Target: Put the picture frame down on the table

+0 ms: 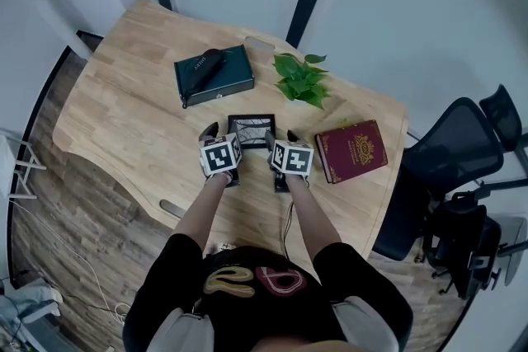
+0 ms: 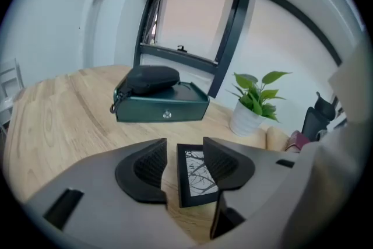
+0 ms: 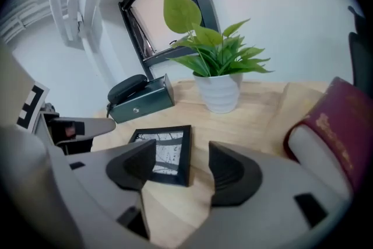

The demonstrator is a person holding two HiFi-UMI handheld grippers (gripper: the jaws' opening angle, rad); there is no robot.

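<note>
The black picture frame (image 1: pixel 251 128) lies flat on the wooden table (image 1: pixel 124 119), its black-and-white branch print facing up. My left gripper (image 1: pixel 221 136) sits at its left side and my right gripper (image 1: pixel 279 138) at its right side. In the left gripper view the frame (image 2: pixel 195 179) shows in the gap ahead of the left gripper (image 2: pixel 183 163), whose jaws stand apart and do not press on it. In the right gripper view the frame (image 3: pixel 166 154) rests on the wood just beyond the right gripper (image 3: pixel 180 169), which is open too.
A dark green box (image 1: pixel 213 74) with a black pouch on top stands behind the frame to the left. A potted plant (image 1: pixel 301 78) is behind to the right, and a red book (image 1: pixel 352 150) lies right of my right gripper. An office chair (image 1: pixel 450 152) stands off the table's right edge.
</note>
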